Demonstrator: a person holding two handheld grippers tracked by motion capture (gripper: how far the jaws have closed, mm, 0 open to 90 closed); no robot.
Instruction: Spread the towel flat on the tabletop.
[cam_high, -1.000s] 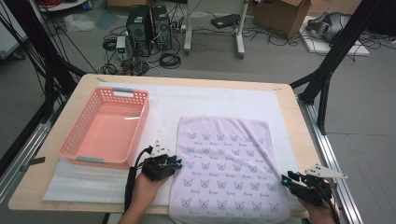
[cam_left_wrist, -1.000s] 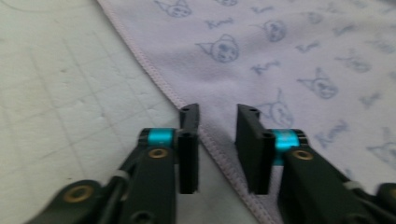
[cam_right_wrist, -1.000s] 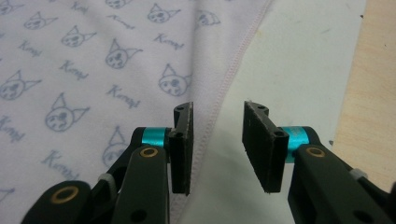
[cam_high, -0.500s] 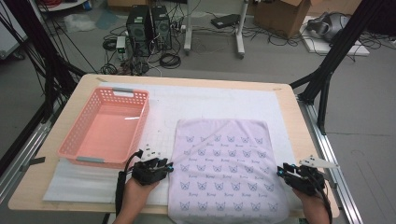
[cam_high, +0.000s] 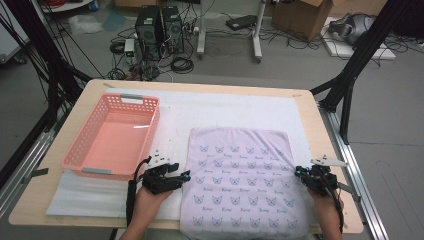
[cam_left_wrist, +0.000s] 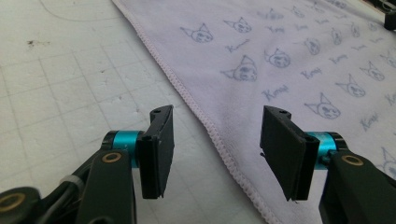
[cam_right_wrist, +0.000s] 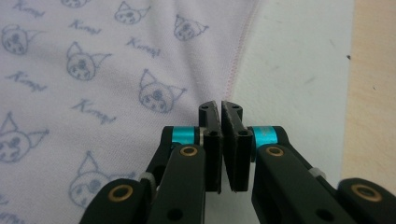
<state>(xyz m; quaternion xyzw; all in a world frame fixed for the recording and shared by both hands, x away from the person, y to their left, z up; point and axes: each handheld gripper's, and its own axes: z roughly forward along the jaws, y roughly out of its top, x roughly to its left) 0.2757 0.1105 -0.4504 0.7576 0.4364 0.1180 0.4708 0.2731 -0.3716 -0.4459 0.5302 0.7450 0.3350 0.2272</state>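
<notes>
A pale lilac towel (cam_high: 240, 180) printed with cat faces lies flat on the white mat. My left gripper (cam_high: 182, 176) sits at its left edge. In the left gripper view it (cam_left_wrist: 217, 112) is open and its jaws have just been opening. The towel's hem (cam_left_wrist: 210, 130) runs between them, untouched. My right gripper (cam_high: 298, 171) is at the towel's right edge. In the right gripper view its jaws (cam_right_wrist: 220, 106) have just closed together where the hem (cam_right_wrist: 238, 51) runs in under their tips, pinching the towel (cam_right_wrist: 93, 60).
A pink plastic basket (cam_high: 151, 137), with nothing in it, stands left of the towel on the white mat (cam_high: 225, 107). The wooden table's right strip (cam_high: 312, 125) borders a metal rail. Computers, cables and stands sit on the floor beyond the table.
My right hand has slid inward from the table's right corner to the towel's right edge. My left hand has stayed by the towel's left edge.
</notes>
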